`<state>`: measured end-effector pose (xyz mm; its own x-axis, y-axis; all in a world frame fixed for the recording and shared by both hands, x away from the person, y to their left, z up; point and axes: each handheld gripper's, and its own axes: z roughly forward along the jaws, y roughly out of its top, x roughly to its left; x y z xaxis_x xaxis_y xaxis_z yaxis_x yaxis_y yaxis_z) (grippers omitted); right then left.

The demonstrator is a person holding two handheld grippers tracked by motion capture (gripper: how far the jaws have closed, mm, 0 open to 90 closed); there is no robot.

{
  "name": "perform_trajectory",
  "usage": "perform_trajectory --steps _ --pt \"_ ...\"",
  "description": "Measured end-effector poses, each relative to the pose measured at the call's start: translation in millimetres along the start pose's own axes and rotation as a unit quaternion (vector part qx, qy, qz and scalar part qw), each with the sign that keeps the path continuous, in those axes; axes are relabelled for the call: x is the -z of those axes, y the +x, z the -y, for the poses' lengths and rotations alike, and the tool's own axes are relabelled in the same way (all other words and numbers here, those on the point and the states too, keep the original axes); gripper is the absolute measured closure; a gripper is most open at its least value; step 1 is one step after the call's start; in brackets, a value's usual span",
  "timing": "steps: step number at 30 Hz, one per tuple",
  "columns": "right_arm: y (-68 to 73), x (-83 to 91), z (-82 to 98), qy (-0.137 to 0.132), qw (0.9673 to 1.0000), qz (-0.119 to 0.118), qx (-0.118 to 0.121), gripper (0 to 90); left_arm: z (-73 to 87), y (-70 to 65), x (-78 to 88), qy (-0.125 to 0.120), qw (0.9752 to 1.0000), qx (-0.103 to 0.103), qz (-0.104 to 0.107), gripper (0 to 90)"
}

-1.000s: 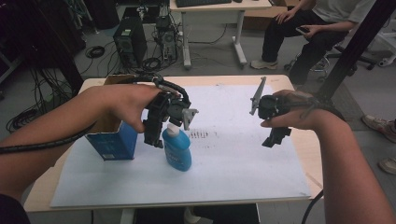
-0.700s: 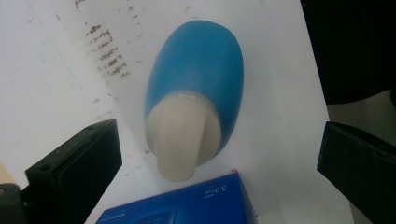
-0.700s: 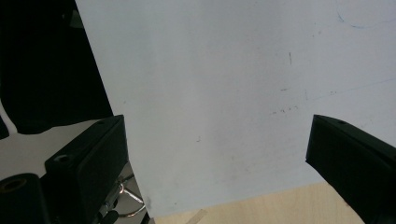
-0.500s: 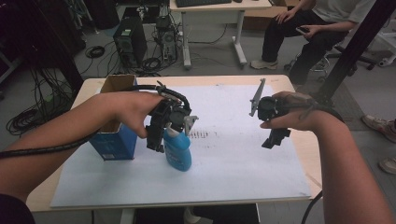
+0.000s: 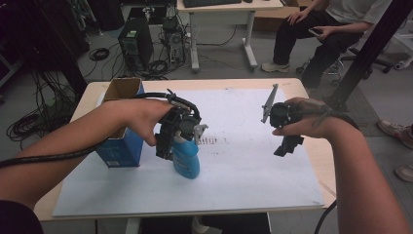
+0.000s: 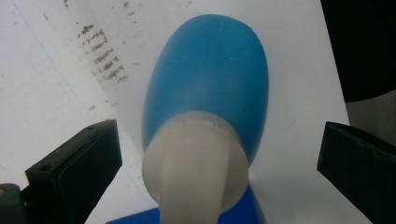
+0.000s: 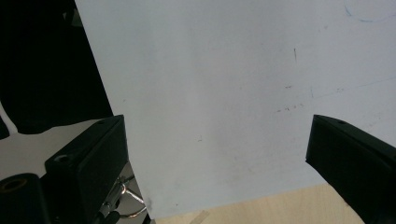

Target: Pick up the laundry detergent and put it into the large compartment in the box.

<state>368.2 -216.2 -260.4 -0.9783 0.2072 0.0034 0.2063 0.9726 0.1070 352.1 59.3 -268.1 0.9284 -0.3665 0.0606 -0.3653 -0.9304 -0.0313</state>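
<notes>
Left tool [image 5: 170,146] hangs wide over the blue bottle [image 5: 186,158], standing beside the blue box [image 5: 119,148], whose label is unreadable. Right tool [image 5: 287,145] gapes wide above white paper [image 5: 253,161].

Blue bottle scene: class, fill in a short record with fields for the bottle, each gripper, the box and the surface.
bottle: blue bottle with pale cap, upright on the sheet
left gripper: left gripper open, jaws either side of the cap, not touching
right gripper: right gripper open, above bare sheet
box: blue cardboard box, open top, left of the bottle
surface: white sheet on a wooden table
</notes>
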Motion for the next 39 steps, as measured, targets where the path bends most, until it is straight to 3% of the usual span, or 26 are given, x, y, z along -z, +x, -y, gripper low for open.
perform_trajectory --steps 17,31,39 --pt "-2.9 -7.4 -1.1 -0.001 1.0000 -0.006 0.001 5.3 -0.2 1.7 -18.9 0.003 0.9999 -0.008 -0.011 0.2" --pt "-4.6 -10.5 0.0 -0.001 1.0000 -0.008 -0.001 5.3 0.8 3.6 -25.6 -0.003 0.9995 -0.015 -0.027 0.2" --pt "-5.7 -12.0 0.0 -0.001 1.0000 -0.007 0.003 5.4 2.1 3.3 -26.9 -0.006 0.9996 -0.015 -0.025 1.1"
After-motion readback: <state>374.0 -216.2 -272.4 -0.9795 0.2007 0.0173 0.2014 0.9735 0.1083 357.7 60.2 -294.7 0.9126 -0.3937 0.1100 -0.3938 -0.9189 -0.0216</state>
